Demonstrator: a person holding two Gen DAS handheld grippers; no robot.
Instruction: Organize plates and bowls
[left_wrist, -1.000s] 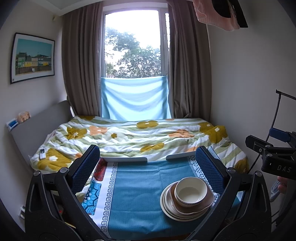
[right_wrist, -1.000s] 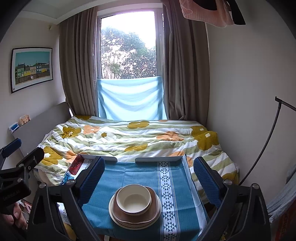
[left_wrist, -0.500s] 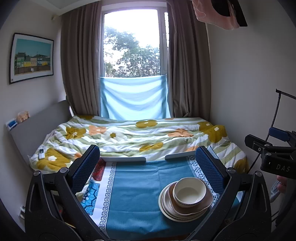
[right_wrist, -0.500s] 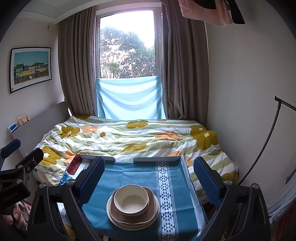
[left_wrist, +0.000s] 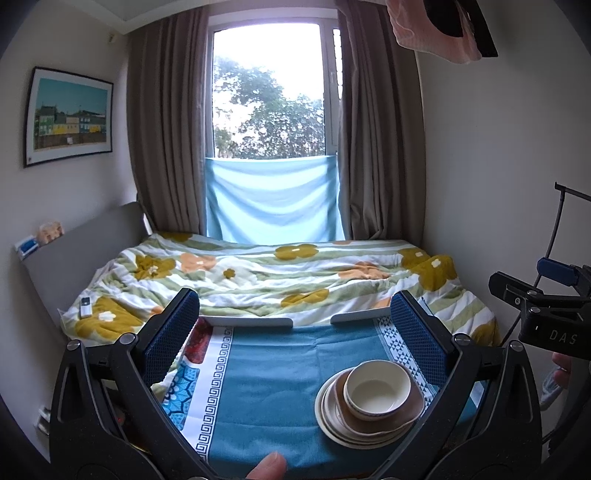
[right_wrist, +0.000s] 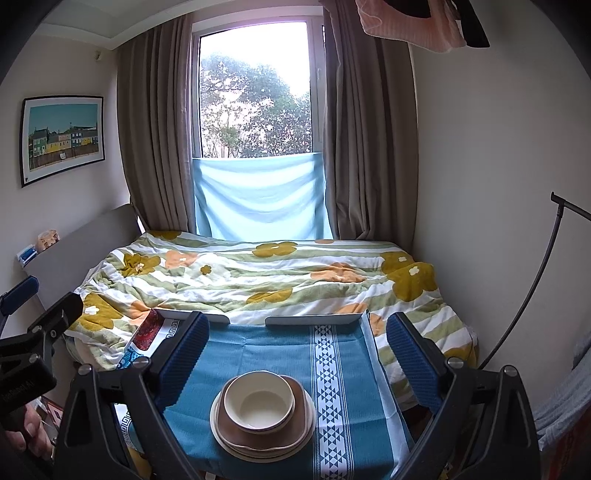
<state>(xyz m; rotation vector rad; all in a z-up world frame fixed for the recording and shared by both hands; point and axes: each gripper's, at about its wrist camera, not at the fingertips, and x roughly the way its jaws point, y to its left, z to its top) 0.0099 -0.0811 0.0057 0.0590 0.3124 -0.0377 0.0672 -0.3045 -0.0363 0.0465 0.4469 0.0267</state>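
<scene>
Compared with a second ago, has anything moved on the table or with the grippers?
Hardly anything. Both views have shifted slightly, so the left gripper and right gripper drifted a little; a fingertip now shows at the left view's bottom edge. Unchanged: the bowl sits on the stacked plates, both grippers open, nothing held.

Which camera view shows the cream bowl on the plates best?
The right wrist view: the cream bowl sits central between the open fingers, unobstructed. The left wrist view shows the bowl off to the right, near one finger.
</scene>
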